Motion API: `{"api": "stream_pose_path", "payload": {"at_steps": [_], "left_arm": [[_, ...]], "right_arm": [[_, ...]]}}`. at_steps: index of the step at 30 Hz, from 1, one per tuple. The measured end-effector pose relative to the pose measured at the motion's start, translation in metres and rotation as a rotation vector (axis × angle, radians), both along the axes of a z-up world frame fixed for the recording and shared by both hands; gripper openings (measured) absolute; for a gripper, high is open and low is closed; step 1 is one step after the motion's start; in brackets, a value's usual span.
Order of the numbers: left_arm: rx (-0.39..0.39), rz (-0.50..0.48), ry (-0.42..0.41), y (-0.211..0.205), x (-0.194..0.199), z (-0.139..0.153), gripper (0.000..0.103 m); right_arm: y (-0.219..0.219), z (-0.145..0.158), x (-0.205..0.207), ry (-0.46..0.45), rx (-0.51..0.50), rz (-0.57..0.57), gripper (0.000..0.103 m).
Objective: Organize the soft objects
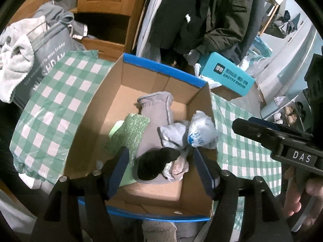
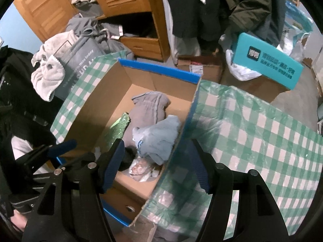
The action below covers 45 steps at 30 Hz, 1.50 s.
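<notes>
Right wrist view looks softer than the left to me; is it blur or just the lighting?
Right wrist view: blur, smearing the cardboard box rim and checkered cloth. Left wrist view: sharper; print on the white bundle shows, box interior shadowed.

Cluttered, dimly lit room. Wooden wardrobe (image 2: 129, 10) with louvred doors at the back, one drawer (image 2: 141, 42) pulled open. Dark coats (image 2: 212, 8) hanging right of the wardrobe. Pale blue wall (image 2: 12, 32) to its left. Grey floor (image 2: 292, 100) far to its right.
</notes>
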<state>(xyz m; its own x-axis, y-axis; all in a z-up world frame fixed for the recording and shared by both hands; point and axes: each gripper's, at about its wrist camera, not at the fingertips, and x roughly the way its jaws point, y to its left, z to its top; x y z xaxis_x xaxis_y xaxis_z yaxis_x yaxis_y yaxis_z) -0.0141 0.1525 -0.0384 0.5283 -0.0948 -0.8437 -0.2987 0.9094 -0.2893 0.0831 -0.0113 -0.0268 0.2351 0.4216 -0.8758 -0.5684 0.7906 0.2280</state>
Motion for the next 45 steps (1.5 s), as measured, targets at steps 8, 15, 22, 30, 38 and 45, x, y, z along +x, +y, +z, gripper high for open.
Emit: {"api": "stream_pose_path", "payload": {"at_steps": [8, 15, 22, 30, 38, 45], "left_arm": [[0.032, -0.047, -0.039, -0.016, -0.005, 0.024, 0.073], [0.038, -0.076, -0.081, -0.028, -0.01, 0.043, 0.073], [0.074, -0.095, -0.148, -0.047, -0.015, 0.057, 0.086], [0.114, -0.135, -0.177, -0.071, -0.02, 0.059, 0.088], [0.142, -0.178, -0.204, -0.089, -0.022, 0.064, 0.088], [0.163, -0.212, -0.202, -0.099, -0.021, 0.064, 0.088]], "right_arm": [[-0.028, 0.034, -0.011, -0.074, 0.039, -0.041, 0.066], [-0.048, 0.056, -0.023, -0.135, 0.055, -0.076, 0.066], [-0.072, 0.062, -0.035, -0.174, 0.057, -0.1, 0.066], [-0.099, 0.056, -0.046, -0.203, 0.05, -0.117, 0.066], [-0.123, 0.056, -0.048, -0.212, 0.068, -0.156, 0.066], [-0.127, 0.055, -0.048, -0.21, 0.073, -0.16, 0.066]]}}
